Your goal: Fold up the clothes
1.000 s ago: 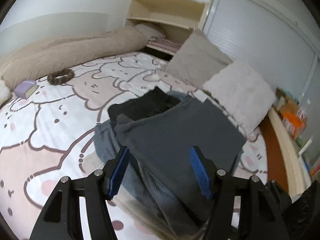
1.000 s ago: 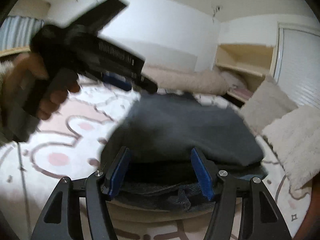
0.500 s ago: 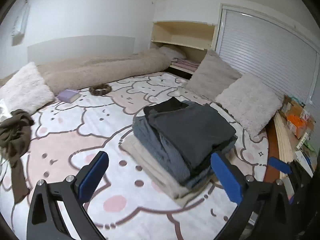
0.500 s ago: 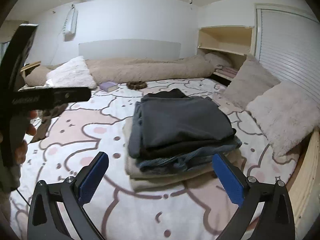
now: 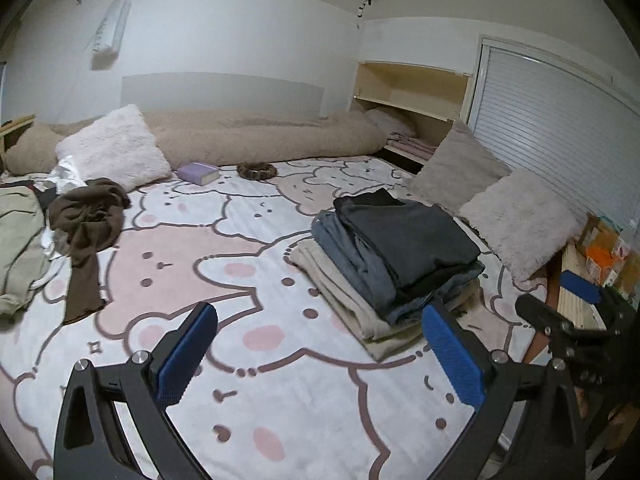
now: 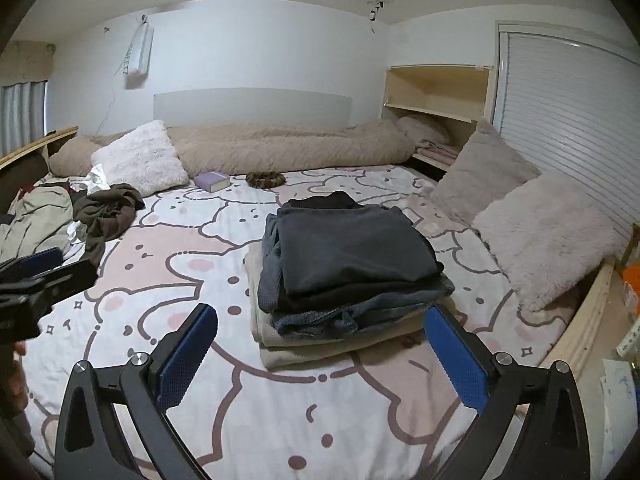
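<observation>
Centre of frame, on the bedsheet (image 6: 200,280): folded clothes stack (image 6: 344,268), dark grey garment topmost. Left gripper (image 5: 320,354) and right gripper (image 6: 322,354): fingers spread wide, empty. Left of frame: unfolded brown garment (image 5: 86,220).

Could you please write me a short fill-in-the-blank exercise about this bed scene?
1. The top garment on the folded stack is dark ____.
2. The purple book lies beside a braided brown ____.
3. Both the left claw and right claw are ____.
4. The crumpled brown garment is still ____.

Missing words: grey; ring; open; unfolded
</observation>
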`<state>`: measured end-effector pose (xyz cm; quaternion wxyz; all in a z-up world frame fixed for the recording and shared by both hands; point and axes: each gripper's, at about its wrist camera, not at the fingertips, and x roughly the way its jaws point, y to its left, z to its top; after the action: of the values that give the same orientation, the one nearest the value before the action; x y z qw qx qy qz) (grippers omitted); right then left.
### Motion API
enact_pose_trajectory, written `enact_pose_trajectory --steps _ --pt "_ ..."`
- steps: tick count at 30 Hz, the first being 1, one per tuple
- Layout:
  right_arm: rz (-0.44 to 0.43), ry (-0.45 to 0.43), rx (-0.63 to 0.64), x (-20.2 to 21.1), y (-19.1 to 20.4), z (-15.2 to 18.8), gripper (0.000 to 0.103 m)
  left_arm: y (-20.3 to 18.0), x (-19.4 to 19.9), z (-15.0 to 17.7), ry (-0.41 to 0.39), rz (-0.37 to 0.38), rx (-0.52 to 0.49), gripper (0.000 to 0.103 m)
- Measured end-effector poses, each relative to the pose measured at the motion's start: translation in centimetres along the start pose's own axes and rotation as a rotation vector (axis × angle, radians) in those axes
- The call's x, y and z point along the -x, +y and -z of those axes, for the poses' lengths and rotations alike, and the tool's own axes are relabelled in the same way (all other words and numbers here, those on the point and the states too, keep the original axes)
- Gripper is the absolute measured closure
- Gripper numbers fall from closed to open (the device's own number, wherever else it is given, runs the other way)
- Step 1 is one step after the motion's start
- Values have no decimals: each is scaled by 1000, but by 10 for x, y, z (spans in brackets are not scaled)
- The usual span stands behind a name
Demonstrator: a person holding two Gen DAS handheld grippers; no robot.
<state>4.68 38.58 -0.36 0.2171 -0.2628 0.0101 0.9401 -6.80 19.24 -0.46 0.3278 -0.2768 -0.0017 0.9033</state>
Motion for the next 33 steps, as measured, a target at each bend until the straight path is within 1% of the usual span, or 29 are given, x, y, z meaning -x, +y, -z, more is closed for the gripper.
enact_pose_trajectory --steps 4,11,16,22,30,33 --pt "16 -1 10 12 8 -1 0 2 24 9 -13 -20 6 0" --pt "30 -48 58 39 28 -5 0 2 53 21 -29 -19 7 0" --pt "55 -82 107 56 42 -8 0 8 60 28 -22 -19 30 0" --pt "36 -68 94 63 45 -7 0 17 67 37 -16 -47 54 0" --pt "22 -70 83 70 48 -12 0 21 76 37 -21 -50 59 0" --pt "18 -80 85 73 49 -16 0 23 78 37 -20 -37 69 0"
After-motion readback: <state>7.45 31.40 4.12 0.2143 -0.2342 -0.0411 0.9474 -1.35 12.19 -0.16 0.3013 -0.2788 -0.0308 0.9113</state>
